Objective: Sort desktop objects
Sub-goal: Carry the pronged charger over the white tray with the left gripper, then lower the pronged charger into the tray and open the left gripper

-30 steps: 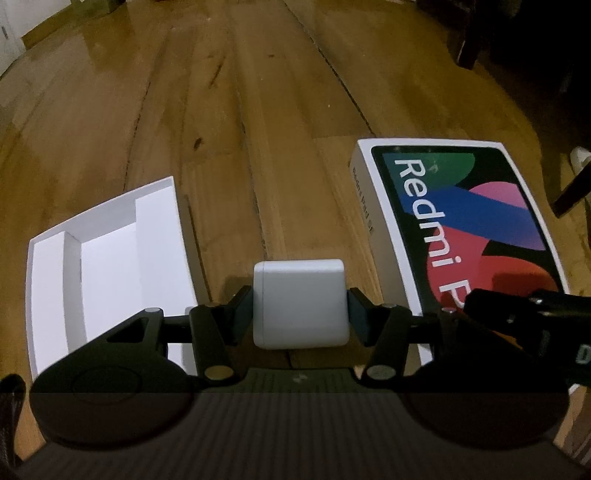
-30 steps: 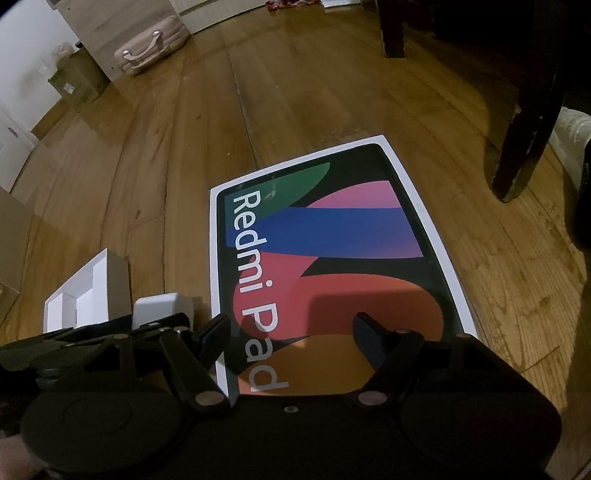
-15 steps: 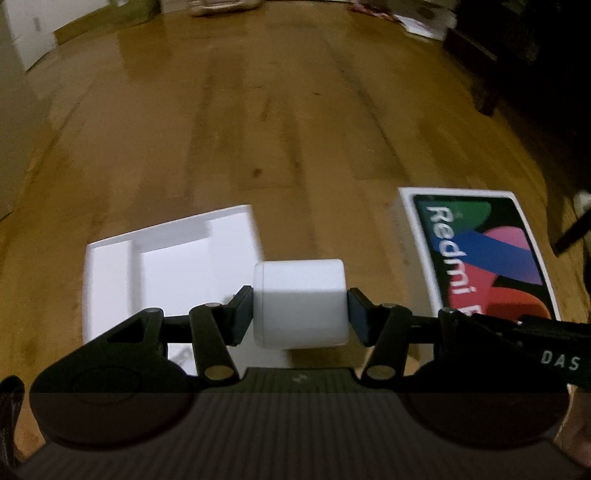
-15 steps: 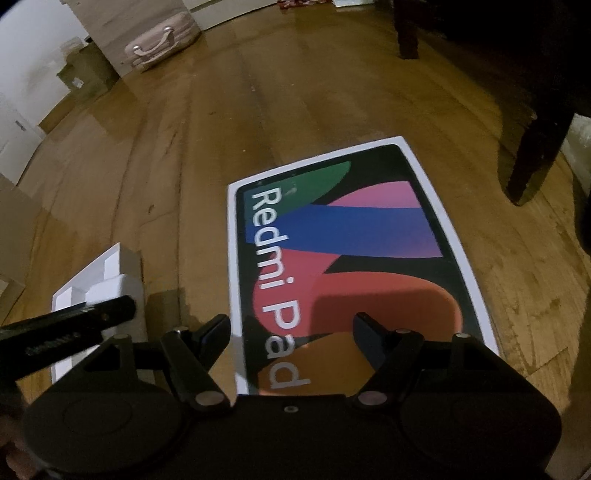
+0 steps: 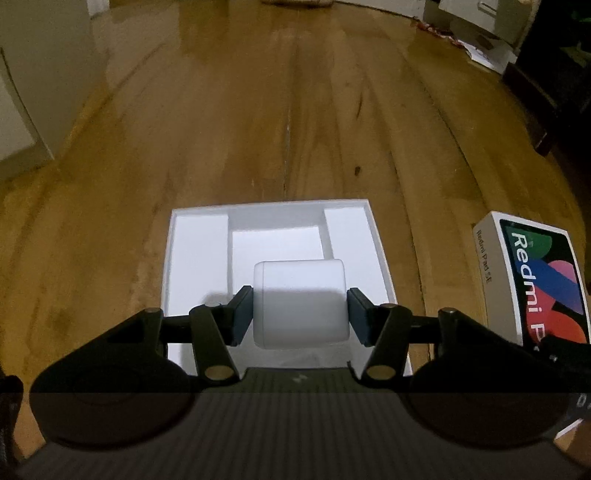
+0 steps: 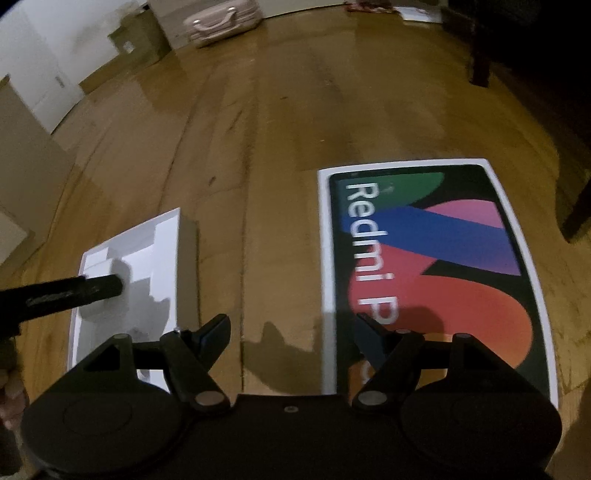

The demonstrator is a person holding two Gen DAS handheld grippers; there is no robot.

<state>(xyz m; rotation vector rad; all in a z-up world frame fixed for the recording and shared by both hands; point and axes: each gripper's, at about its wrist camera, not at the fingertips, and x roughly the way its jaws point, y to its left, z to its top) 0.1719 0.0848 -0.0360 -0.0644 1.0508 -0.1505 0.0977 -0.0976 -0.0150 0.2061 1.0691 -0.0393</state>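
Observation:
My left gripper (image 5: 300, 308) is shut on a white charger block (image 5: 300, 301) and holds it above the middle recess of a white moulded box tray (image 5: 197, 251). The tray also shows in the right wrist view (image 6: 166, 243), with the left gripper's dark arm (image 6: 62, 293) reaching over it. My right gripper (image 6: 293, 338) is open and empty, low over the wood between the tray and the Redmi Pad box (image 6: 436, 266). That box shows at the right edge of the left wrist view (image 5: 535, 280).
Everything lies on a wooden surface (image 5: 295, 129). A dark furniture leg (image 6: 480, 55) stands at the far right. A pink bag (image 6: 221, 18) and cardboard boxes (image 6: 144, 33) sit far back. A pale cabinet (image 5: 40, 81) is at the left.
My left gripper carried the charger block leftward from beside the Redmi Pad box to over the white tray. My right gripper shifted left, off the Redmi box, and stayed open.

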